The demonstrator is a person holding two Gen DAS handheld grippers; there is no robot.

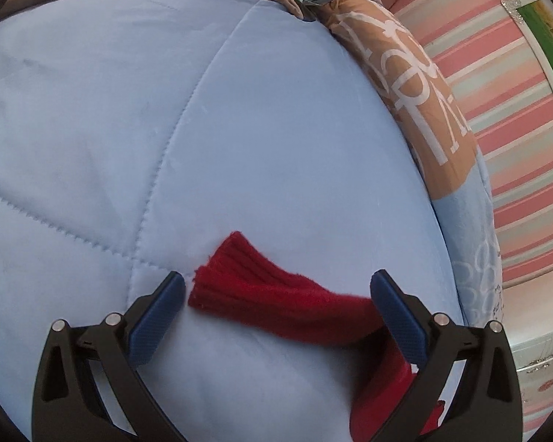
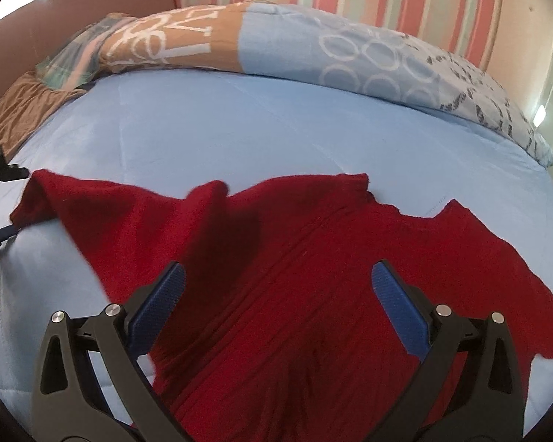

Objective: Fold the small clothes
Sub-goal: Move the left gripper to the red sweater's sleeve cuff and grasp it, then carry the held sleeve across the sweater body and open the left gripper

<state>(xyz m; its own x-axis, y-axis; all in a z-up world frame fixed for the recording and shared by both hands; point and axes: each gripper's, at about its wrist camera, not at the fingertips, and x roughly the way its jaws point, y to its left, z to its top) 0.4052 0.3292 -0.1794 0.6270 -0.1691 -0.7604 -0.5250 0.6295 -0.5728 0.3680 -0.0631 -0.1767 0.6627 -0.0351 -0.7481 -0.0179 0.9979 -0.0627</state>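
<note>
- Most folding seems left: the red sweater [image 2: 313, 258] lies spread on the near part of the blue quilt [image 2: 239, 125], body unfolded.
- Its left sleeve [image 1: 272, 287] lies between the left gripper [image 1: 276, 294] fingers — spread wide, ungripped.
- Right gripper [image 2: 276, 294] hovers wide open — holding nothing.

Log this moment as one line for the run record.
step: fold not begun | red sweater spread on blue quilt | left gripper open at sleeve cuff | right gripper open over body

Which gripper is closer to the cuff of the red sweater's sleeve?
Left. The left gripper is open around the sleeve cuff. The right gripper is open above the sweater body, away from that cuff.
</note>
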